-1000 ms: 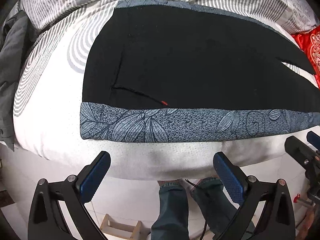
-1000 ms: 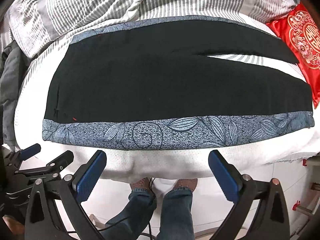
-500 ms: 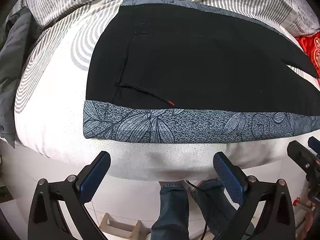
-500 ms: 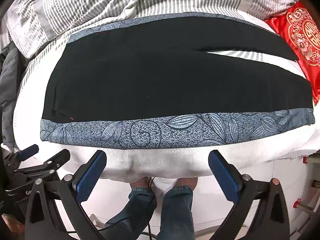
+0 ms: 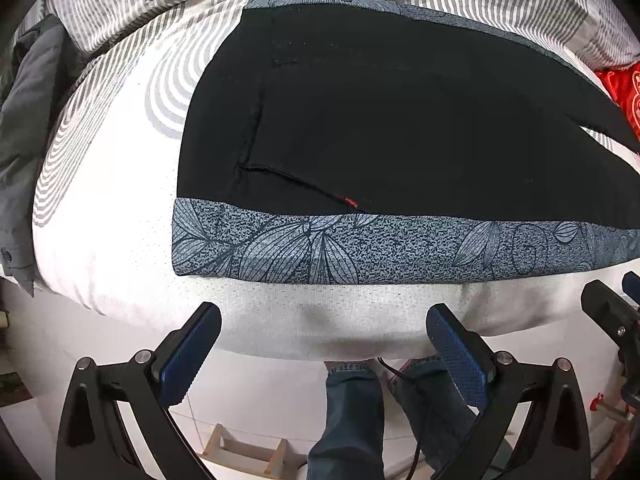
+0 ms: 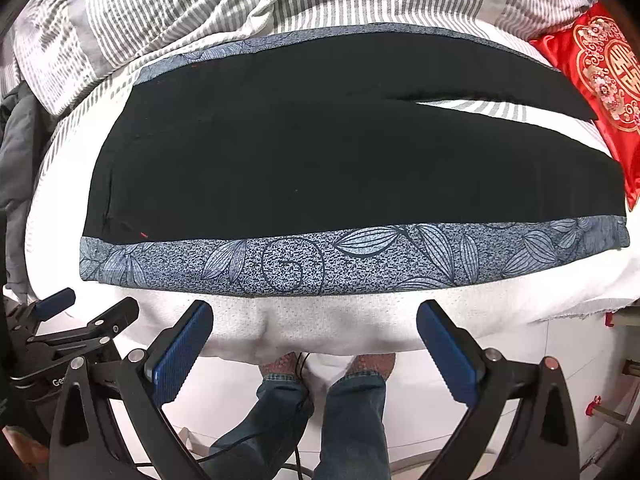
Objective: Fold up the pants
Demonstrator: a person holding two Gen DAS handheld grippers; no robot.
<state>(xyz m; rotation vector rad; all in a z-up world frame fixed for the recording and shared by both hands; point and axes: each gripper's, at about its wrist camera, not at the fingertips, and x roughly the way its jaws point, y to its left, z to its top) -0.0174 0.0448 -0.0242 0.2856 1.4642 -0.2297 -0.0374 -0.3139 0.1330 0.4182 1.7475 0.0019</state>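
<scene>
Black pants (image 5: 400, 120) with a blue leaf-patterned side stripe (image 5: 360, 248) lie flat on the bed, waist to the left, legs running right. In the right wrist view the pants (image 6: 340, 160) show both legs, slightly apart at the far right, with the stripe (image 6: 360, 256) along the near edge. My left gripper (image 5: 322, 344) is open and empty, hovering off the bed's near edge below the waist end. My right gripper (image 6: 314, 340) is open and empty, below the middle of the near leg.
A striped grey-white duvet (image 6: 280, 0) is bunched at the back. A red embroidered cushion (image 6: 600, 68) lies at the right. Grey clothing (image 5: 24, 120) hangs at the left. The white mattress edge (image 5: 320, 312) is just ahead. The person's jeans legs (image 6: 352, 420) stand below.
Both grippers have moved slightly closer to the bed, so the pants look a little larger. Both jaws stay open.
</scene>
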